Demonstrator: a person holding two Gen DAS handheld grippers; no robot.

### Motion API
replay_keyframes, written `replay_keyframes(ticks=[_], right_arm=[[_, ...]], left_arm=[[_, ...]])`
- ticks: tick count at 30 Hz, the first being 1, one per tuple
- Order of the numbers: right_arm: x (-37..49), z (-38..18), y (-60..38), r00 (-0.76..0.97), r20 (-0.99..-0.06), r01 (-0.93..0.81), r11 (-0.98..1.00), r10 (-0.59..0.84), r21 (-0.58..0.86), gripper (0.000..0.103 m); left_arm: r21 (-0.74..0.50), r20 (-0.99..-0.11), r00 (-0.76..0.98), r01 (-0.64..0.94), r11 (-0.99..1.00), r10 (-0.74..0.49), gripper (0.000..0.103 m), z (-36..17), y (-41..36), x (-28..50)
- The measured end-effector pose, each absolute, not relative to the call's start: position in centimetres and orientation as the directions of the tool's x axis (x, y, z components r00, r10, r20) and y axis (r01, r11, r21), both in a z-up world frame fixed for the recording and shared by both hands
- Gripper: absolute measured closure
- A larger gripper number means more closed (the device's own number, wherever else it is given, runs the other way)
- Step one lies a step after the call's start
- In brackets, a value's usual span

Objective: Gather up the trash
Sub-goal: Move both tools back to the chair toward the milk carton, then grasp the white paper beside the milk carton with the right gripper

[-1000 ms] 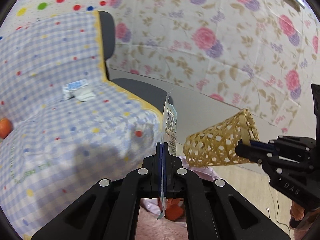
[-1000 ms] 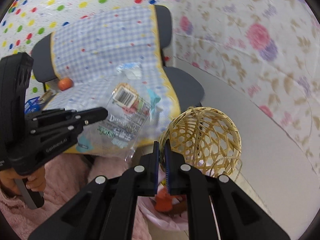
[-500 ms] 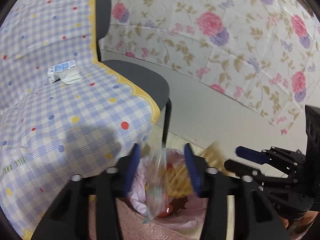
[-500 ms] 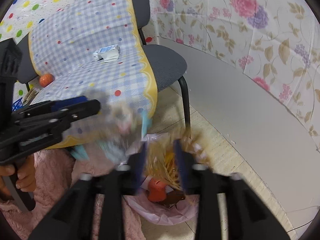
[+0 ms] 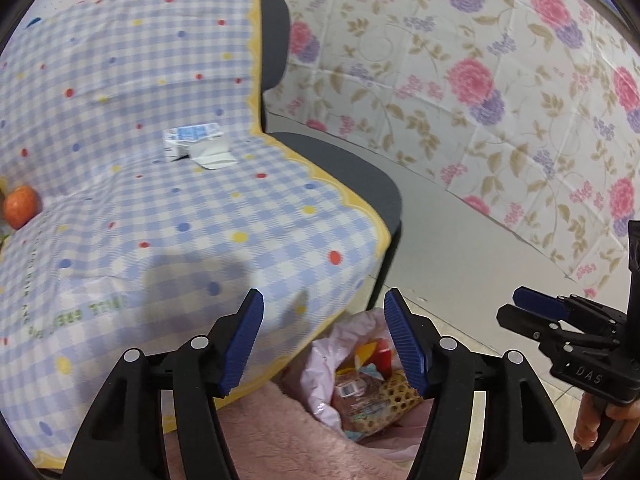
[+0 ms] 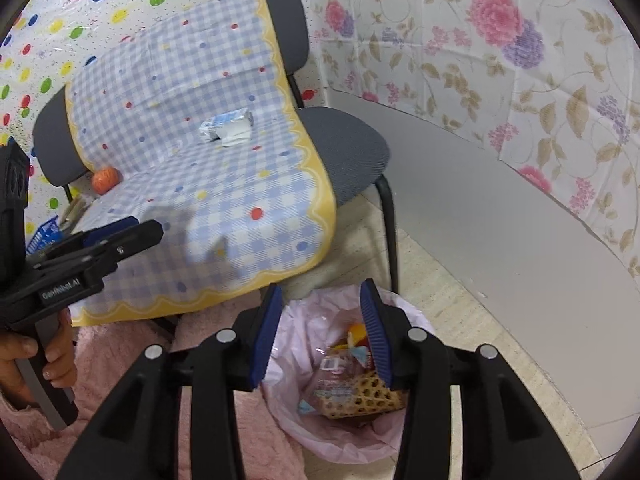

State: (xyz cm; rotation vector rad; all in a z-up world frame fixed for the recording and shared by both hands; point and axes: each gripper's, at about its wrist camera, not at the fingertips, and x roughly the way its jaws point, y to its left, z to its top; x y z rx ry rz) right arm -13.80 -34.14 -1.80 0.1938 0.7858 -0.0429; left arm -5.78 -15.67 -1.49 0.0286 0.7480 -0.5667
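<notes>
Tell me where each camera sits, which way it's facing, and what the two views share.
Left wrist: on the left claw, jaws opening and empty, looking down over the checkered chair cover; the right claw shows at the right edge.
Right wrist: on the right claw, open, above the pink bin bag; the left claw and a hand show at left.
Shared: cover, milk carton, orange, bag.

The right gripper (image 6: 320,336) hangs empty, jaws apart, over the pink-lined bin (image 6: 288,364) holding a woven basket (image 6: 360,396) and wrapper (image 6: 332,380).
</notes>
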Motion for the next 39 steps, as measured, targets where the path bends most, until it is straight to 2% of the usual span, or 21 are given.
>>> replay_keyframes(ticks=[9, 13, 22, 25, 30, 32, 34, 39], right_arm=[[-11.4, -0.6, -32.7, 0.740, -0.668, 0.083, 0.977, 0.072, 0.198, 0.059], [-9.2, -0.1, -31.5, 0.744, -0.662, 0.045, 0.981, 0.092, 0.188, 0.051], [-1.0, 1.5, -29.3, 0.761, -0.637, -0.037, 0.988, 0.124, 0.148, 0.047], [2.4, 1.9, -28.7, 0.764, -0.633, -0.057, 0.989, 0.130, 0.135, 0.047], [8.8, 1.4, -28.1, 0.757, -0.639, -0.059, 0.988, 0.137, 0.141, 0.047], [10.9, 0.9, -27.8, 0.751, -0.647, -0.054, 0.989, 0.132, 0.139, 0.049], [13.3, 0.2, -27.2, 0.740, -0.659, -0.052, 0.989, 0.131, 0.139, 0.065], [18.4, -1.4, -26.0, 0.720, -0.680, -0.030, 0.985, 0.138, 0.168, 0.065]], left_arm=[[-0.153, -0.637, 0.659, 0.401, 0.903, -0.400, 0.037, -1.0, -11.2, -4.5], [-0.143, -0.638, 0.682, 0.351, 0.925, -0.358, 0.036, -0.9, -9.2, -3.2], [-0.079, -0.614, 0.749, 0.258, 0.963, -0.251, 0.032, 1.4, -5.8, 1.6], [-0.066, -0.607, 0.764, 0.225, 0.972, -0.218, 0.025, 2.2, -4.8, 3.8], [-0.052, -0.612, 0.770, 0.186, 0.981, -0.179, 0.025, 2.4, -3.8, 7.3], [-0.044, -0.619, 0.767, 0.179, 0.983, -0.167, 0.025, 2.3, -3.6, 9.0], [-0.039, -0.624, 0.764, 0.177, 0.983, -0.162, 0.025, 2.0, -3.6, 10.2], [-0.022, -0.645, 0.752, 0.163, 0.986, -0.138, 0.025, 1.0, -3.7, 14.2]])
